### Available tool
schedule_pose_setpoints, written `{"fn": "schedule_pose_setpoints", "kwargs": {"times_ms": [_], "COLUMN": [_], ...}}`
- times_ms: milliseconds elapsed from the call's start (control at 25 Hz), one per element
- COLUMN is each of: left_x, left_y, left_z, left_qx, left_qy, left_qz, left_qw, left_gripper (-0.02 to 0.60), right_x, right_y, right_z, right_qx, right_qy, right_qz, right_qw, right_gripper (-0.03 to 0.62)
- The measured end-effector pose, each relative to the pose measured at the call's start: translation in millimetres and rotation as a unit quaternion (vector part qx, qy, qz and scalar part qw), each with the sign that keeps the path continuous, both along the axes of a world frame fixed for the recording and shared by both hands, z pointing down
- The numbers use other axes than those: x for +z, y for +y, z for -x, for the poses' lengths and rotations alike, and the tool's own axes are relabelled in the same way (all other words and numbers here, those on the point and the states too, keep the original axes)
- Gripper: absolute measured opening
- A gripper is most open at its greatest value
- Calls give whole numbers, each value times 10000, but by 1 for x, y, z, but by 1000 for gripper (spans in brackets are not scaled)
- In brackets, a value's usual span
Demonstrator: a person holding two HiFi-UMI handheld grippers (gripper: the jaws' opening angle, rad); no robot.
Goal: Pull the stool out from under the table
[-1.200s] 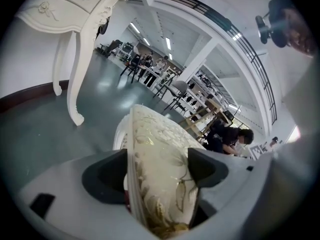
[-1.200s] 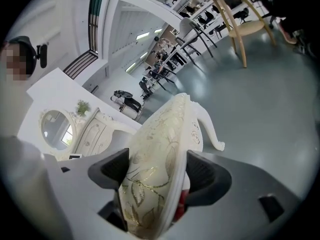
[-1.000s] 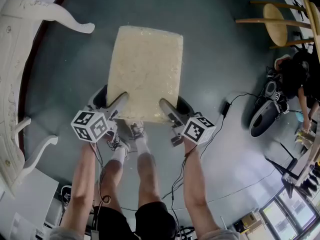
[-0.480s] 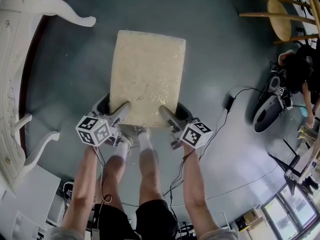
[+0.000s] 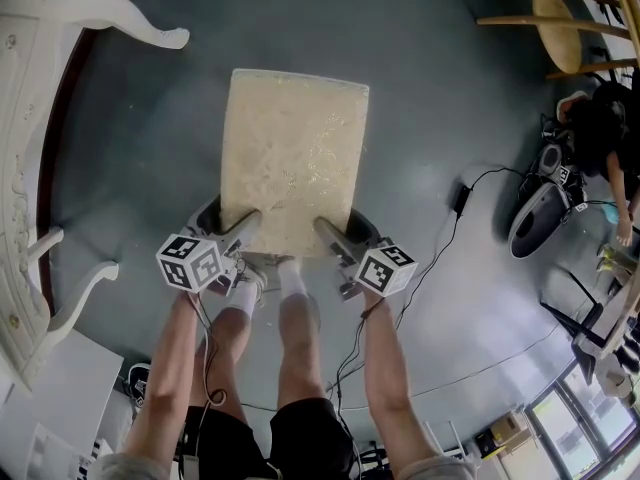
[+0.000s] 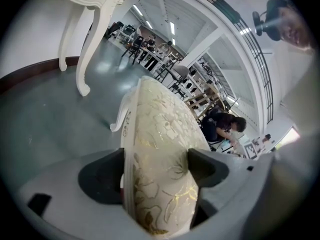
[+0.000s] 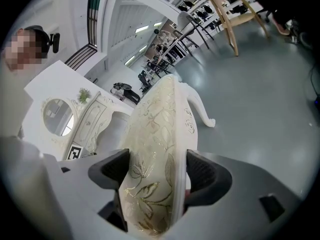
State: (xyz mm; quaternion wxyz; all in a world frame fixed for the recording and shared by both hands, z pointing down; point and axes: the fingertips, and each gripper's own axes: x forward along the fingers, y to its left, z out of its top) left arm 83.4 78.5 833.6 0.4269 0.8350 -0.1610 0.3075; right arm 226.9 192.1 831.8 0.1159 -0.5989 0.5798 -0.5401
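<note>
- stool: cream padded top w/ gold leaf pattern, stands on grey floor, long axis pointing away from the wearer, near short edge just ahead of the wearer's legs
- stool vs table: stool is out from under it; white carved table runs down the left edge of head view, its curved table leg is up-left of the stool, bare floor between them
- L gripper: clamped on the near-left corner of the seat
- left gripper view: L gripper has both dark pads tight on the stool, one pad on the upholstered side, the other on the white frame side; a white curved stool leg shows beyond
- R gripper: clamped on the near-right corner, roughly mirroring the L
- right gripper view: R gripper pads pinch the stool the same way, cushion on one side, white frame on the other, no gap visible
- both grippers angle inward toward the seat, marker cubes nearest the wearer
- bkgd: wooden chair top right, person seated at the right edge, black cable trails over the floor right of the R gripper
- right gripper view also catches an oval mirror on white furniture at left
</note>
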Motion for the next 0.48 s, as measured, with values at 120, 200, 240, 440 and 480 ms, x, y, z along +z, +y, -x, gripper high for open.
{"fn": "schedule_pose_setpoints", "kwargs": {"times_ms": [120, 200, 240, 440, 480], "left_x": [1, 1, 1, 1, 1], "left_y": [0, 0, 0, 2, 2], "left_z": [1, 0, 0, 1, 1], "left_qx": [-8, -18, -20, 11, 22], "left_qy": [33, 51, 49, 48, 55], "left_qz": [-10, -21, -18, 35, 51], "left_qw": [10000, 10000, 10000, 10000, 10000], "left_gripper": [383, 383, 383, 383, 383], "right_x": [1, 1, 2, 1, 1], "right_y": [1, 0, 1, 3, 2], "right_z": [1, 0, 0, 1, 1], "right_qx": [48, 45, 52, 71, 54], "right_qy": [-1, 16, 21, -66, -92], "right_qz": [-27, -25, -13, 20, 31], "right_qw": [10000, 10000, 10000, 10000, 9999], "right_gripper": [368, 368, 368, 368, 368]}}
